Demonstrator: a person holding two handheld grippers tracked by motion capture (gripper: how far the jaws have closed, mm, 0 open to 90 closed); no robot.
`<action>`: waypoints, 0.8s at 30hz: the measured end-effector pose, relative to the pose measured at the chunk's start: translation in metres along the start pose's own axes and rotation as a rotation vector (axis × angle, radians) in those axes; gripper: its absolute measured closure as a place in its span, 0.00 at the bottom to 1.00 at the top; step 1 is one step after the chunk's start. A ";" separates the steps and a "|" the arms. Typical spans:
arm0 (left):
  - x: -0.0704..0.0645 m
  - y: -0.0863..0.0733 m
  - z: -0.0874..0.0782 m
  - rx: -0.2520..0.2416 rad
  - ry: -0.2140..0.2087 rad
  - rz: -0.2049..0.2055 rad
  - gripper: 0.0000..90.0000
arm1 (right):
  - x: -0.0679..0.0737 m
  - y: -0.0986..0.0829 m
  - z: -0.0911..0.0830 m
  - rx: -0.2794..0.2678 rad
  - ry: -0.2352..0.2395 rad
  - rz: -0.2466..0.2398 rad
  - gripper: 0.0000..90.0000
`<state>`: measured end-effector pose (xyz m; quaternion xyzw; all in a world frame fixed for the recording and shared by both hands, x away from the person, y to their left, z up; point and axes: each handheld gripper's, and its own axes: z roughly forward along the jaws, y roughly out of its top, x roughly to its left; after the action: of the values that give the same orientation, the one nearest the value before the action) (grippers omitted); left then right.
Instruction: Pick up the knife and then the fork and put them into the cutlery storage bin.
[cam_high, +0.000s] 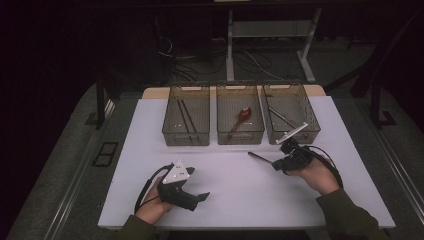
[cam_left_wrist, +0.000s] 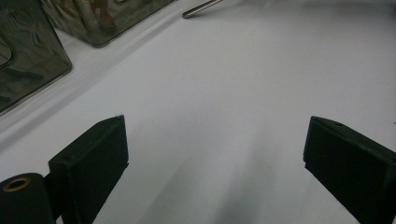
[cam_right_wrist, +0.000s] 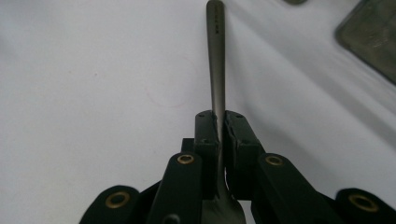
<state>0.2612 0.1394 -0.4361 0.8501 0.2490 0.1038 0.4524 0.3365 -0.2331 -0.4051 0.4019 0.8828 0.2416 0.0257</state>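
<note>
Metal: the utensil (cam_right_wrist: 215, 65) you hold is a thin, polished steel piece, stiff and light, and it will not bend under the grip.
Where it is: just above the white worktop (cam_high: 235, 195), in front of the right-hand bin (cam_high: 314, 120), its handle sticking out toward the middle of the worktop.
Right gripper (cam_right_wrist: 218, 122): your fingers (cam_right_wrist: 205, 135) are clamped on the neck of the utensil, where handle widens toward the head.
Kind: the head is hidden behind the fingers, so it may be a spoon or a fork; I cannot tell which.
Slip risk: smooth steel on a narrow neck can swivel, so keep the squeeze firm and the handle level.
Better hold: nearer mid-handle would balance it more evenly.
Left gripper (cam_high: 199, 196): your fingers (cam_left_wrist: 91, 163) stand wide apart over bare worktop, holding nothing.
Bins: the middle bin (cam_high: 240, 136) holds a red-headed spoon (cam_high: 242, 116).
</note>
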 end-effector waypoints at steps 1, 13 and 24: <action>0.000 0.000 0.000 0.000 0.000 0.001 0.06 | -0.001 0.000 -0.002 -0.007 0.000 0.004 0.94; 0.000 0.000 0.000 -0.002 0.001 -0.001 0.06 | -0.005 -0.003 -0.023 -0.116 -0.009 -0.006 0.94; 0.000 0.000 0.000 0.000 0.000 -0.002 0.06 | -0.016 -0.007 -0.053 -0.205 -0.027 0.026 0.94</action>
<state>0.2616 0.1396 -0.4365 0.8497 0.2497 0.1033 0.4527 0.3295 -0.2701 -0.3643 0.4117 0.8478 0.3255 0.0757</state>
